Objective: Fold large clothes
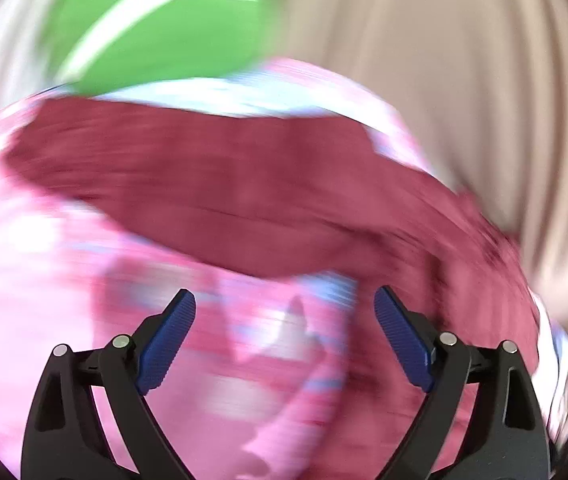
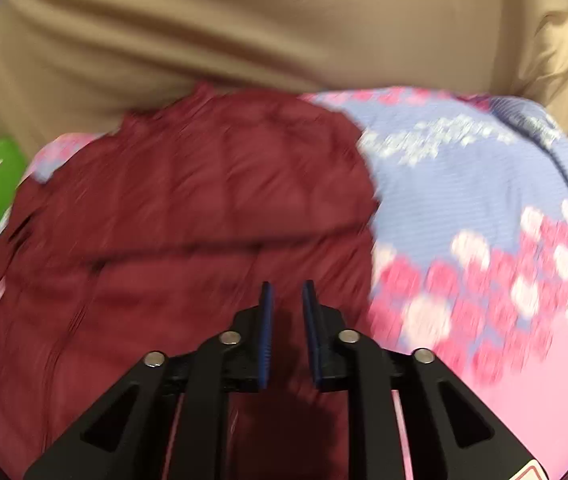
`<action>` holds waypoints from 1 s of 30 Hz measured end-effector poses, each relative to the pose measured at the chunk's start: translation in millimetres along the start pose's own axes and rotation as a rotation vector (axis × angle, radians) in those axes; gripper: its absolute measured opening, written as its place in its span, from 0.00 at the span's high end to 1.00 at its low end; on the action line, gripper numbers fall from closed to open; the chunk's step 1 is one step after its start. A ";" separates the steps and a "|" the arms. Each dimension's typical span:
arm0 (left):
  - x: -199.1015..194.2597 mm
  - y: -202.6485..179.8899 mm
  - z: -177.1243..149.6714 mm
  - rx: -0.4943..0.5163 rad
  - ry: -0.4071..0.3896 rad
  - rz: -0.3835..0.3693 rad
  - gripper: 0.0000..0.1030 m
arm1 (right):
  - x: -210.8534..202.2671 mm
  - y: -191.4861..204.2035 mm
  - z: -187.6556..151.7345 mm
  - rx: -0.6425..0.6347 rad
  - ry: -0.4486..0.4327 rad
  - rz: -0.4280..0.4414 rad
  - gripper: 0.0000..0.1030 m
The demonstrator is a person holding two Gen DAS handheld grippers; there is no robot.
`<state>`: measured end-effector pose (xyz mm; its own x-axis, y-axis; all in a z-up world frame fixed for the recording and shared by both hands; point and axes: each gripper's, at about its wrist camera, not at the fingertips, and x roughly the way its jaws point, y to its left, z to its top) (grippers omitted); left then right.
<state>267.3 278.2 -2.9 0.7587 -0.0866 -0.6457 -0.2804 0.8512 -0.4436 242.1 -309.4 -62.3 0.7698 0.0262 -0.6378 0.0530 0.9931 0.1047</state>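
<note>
Right gripper (image 2: pixel 287 300) nearly closed, empty, over maroon jacket (image 2: pixel 188 216) | left gripper (image 1: pixel 284 304) wide open, empty | we saw jacket's long axis running 9-to-3, at 12 o'clock

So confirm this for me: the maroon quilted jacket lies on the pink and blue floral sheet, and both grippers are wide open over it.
Only partly right. The maroon quilted jacket does lie on the pink and blue floral sheet, and the left gripper is wide open, but the right wrist view shows the right gripper narrowed to a slim gap, holding nothing.
</note>
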 end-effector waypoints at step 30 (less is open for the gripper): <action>-37.5 -310.6 -25.9 0.437 -0.023 -0.507 0.97 | -70.7 23.7 -69.6 0.020 0.003 0.028 0.52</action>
<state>310.7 3.7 143.0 0.7477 -0.5242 -0.4077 0.3745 0.8398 -0.3930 144.8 -279.8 -67.9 0.7694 0.0542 -0.6365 0.0445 0.9894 0.1381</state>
